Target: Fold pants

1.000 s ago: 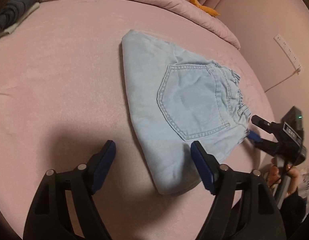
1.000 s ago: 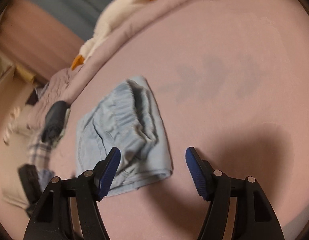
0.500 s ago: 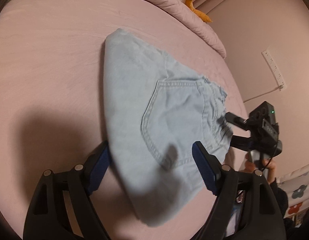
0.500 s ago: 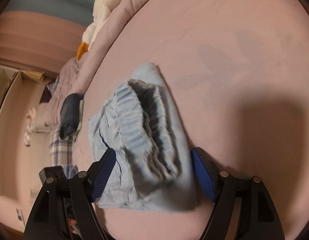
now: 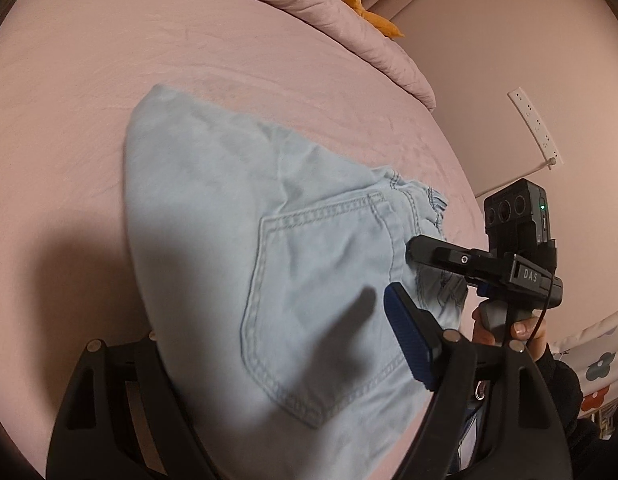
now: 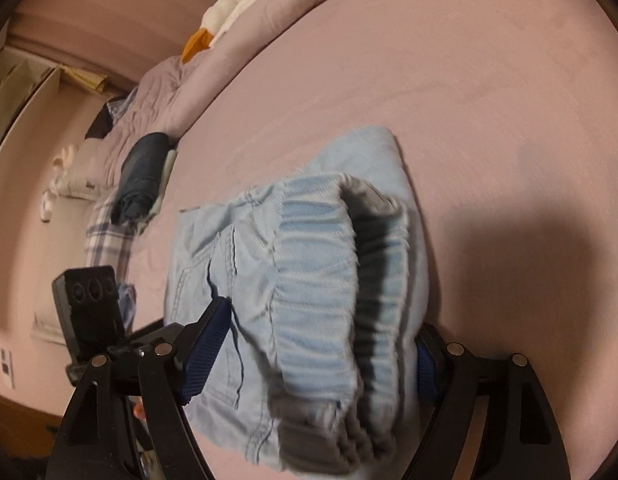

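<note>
Pants [image 5: 237,264] folded small, flat on pink bed [image 5: 89,92]. Left gripper [image 5: 269,344] wide open astride pocket end, gripping nothing. Right gripper [image 6: 321,344] just opened wider, waistband [image 6: 317,264] between pads, apparently unpinched. Looks like straddling both ends for a lift.

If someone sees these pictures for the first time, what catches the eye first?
The folded light-blue denim pants on the pink bed, back pocket up, elastic waistband nearest the right gripper. Both grippers straddle the bundle, the left gripper at one end.
</note>
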